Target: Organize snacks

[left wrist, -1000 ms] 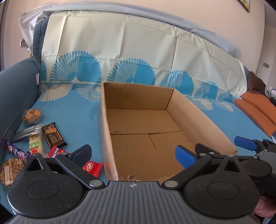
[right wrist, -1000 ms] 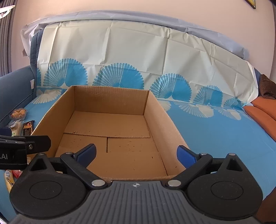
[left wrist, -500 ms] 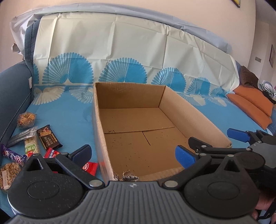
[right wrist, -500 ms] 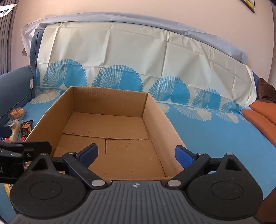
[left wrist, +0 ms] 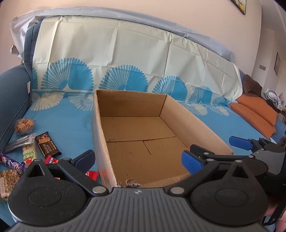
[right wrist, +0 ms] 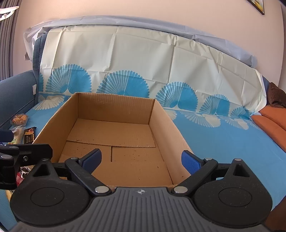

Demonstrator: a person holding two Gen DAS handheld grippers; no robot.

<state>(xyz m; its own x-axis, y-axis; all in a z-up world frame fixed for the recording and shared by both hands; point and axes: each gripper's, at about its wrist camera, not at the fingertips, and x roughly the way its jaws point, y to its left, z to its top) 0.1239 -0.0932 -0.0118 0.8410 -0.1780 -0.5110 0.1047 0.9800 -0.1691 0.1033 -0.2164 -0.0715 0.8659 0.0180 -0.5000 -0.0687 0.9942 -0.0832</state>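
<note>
Nothing is sorted yet: the box (left wrist: pixel 135 142) sits bare on the blue cloth (left wrist: pixel 68 125), the snacks (left wrist: pixel 35 146) all lie scattered just left of it, and both the left gripper (left wrist: pixel 137 161) and right gripper (right wrist: pixel 141 159) hover spread apart, holding nothing.

Sofa (left wrist: pixel 12 92) draped in blue-and-cream sheet (right wrist: pixel 125 58); orange cushions (left wrist: pixel 253 110) right; pale wall (right wrist: pixel 143 9), framed picture (left wrist: pixel 240 5).
</note>
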